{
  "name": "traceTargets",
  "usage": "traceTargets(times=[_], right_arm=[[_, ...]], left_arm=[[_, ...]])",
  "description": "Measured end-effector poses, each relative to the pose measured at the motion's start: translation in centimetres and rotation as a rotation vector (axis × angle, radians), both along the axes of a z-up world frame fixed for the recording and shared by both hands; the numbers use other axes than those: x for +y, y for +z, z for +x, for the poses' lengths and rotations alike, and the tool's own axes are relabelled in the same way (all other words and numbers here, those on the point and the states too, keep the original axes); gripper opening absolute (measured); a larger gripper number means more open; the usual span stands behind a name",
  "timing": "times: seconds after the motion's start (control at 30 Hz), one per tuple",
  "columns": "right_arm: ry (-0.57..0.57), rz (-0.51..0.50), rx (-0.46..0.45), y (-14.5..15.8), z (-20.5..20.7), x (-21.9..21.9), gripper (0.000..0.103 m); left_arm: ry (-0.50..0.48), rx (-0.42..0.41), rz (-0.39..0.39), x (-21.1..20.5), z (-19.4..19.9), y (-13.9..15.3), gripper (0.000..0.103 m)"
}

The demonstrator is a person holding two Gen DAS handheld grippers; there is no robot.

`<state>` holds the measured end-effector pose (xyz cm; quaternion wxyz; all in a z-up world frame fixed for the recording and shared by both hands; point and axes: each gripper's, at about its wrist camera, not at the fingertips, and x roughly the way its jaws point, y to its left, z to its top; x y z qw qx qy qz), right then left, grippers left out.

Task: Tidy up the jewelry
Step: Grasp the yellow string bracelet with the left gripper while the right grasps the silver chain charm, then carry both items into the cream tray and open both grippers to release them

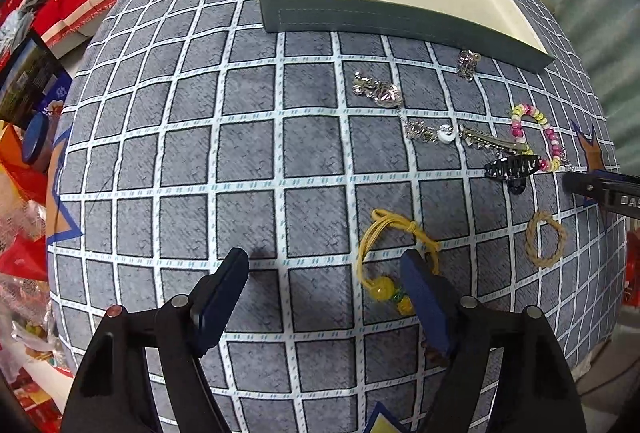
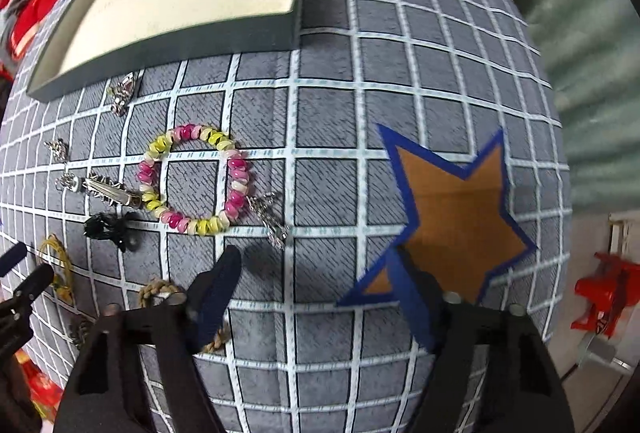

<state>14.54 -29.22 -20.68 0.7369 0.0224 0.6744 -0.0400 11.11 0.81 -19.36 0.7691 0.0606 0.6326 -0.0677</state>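
A matt grey cloth (image 1: 248, 137) with a printed white grid is covering the table, looking slightly rough. Ahead of the left claw (image 1: 326, 297), a paperboard tray (image 1: 400, 15) is showing a matt cream lining. Shiny silver metal charms (image 1: 376, 91) are glinting beyond the claw's fingers. A yellow elastic cord with glossy beads (image 1: 384, 261) is lying by its right finger. Ahead of the right claw (image 2: 316, 293), glossy plastic beads (image 2: 196, 179) are forming a bracelet; a rough braided ring (image 2: 160, 291) is sitting beside its left finger.
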Motion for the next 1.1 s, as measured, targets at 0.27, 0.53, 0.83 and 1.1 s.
traceTargets(times=[0.27,0.53,0.83,1.1], right_arm=[[0.043,0.011,-0.037,-0.9,0.7,0.1,0.065],[0.046,0.023,-0.047,-0.4,1.8,3.2,0.020],[-0.018,0.127,-0.055,2.5,-1.1,0.1,0.015],[-0.061,0.241,-0.121,6.9,0.2,-2.1,0.015]], left_arm=[[-0.057,0.000,0.026,-1.9,0.6,-1.0,0.070],[-0.091,0.009,0.008,-4.2,1.2,-1.4,0.012],[-0.045,0.003,-0.117,-3.1,1.6,1.1,0.012],[-0.051,-0.066,-0.189,-5.3,2.7,4.5,0.012]])
